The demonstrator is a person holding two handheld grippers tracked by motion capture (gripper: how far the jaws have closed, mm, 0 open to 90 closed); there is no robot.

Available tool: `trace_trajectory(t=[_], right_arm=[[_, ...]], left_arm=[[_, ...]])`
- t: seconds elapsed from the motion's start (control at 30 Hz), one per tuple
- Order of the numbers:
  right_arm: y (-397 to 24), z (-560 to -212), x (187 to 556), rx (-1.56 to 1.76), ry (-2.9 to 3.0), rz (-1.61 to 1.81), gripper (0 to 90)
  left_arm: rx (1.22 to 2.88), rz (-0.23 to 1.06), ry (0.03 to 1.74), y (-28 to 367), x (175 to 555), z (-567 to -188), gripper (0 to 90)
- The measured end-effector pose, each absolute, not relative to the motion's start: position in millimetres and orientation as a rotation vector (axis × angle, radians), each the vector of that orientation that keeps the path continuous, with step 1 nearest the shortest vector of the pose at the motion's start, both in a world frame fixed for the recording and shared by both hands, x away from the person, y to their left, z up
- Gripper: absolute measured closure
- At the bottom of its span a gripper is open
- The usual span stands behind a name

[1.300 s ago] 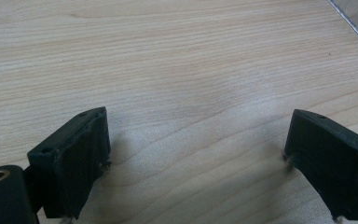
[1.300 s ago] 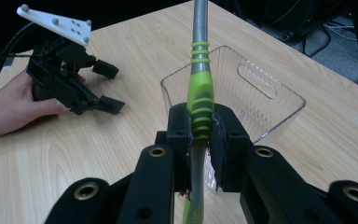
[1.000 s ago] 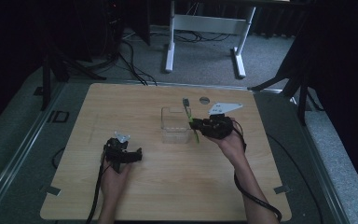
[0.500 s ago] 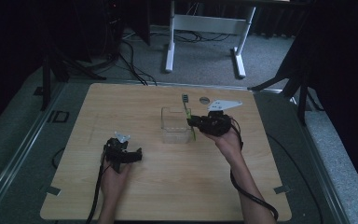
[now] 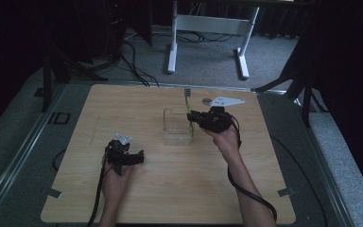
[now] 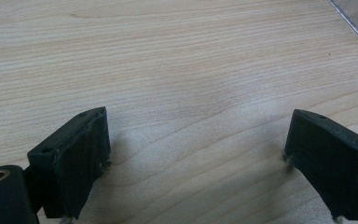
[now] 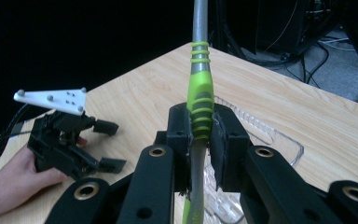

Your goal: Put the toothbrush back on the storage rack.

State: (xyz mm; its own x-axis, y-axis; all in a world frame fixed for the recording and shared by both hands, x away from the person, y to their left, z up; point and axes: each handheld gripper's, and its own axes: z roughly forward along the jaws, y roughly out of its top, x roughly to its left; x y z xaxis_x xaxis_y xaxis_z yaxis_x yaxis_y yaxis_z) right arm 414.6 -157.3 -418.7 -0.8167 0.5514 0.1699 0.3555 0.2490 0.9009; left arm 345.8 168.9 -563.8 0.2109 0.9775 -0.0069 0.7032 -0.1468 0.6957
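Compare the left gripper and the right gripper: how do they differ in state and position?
The left gripper is open and holds nothing; the right gripper is shut on a toothbrush. The left gripper rests low on the table; the right gripper is raised beside a clear tray. Each is hand-held, with black jaws.

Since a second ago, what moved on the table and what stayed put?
The right gripper, shut on the green toothbrush, drifted slightly toward the table's far edge, carrying the brush upright by the clear container. The left gripper stayed open and resting on the table.
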Motion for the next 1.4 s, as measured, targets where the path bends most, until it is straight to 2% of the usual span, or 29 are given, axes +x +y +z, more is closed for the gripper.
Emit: trace_trajectory(t=[0.53,1.27,1.4], right_arm=[[-142,-428,432,0.917,2.231,1.651,79.0],[-126,-466,436,0.882,2.328,1.363,78.4],[-121,-470,433,0.844,2.373,1.291,75.9]], left_arm=[[1.918,0.621,1.553,169,346,-564,7.1],[1.916,0.621,1.553,169,346,-564,7.1],[1.917,0.621,1.553,169,346,-564,7.1]])
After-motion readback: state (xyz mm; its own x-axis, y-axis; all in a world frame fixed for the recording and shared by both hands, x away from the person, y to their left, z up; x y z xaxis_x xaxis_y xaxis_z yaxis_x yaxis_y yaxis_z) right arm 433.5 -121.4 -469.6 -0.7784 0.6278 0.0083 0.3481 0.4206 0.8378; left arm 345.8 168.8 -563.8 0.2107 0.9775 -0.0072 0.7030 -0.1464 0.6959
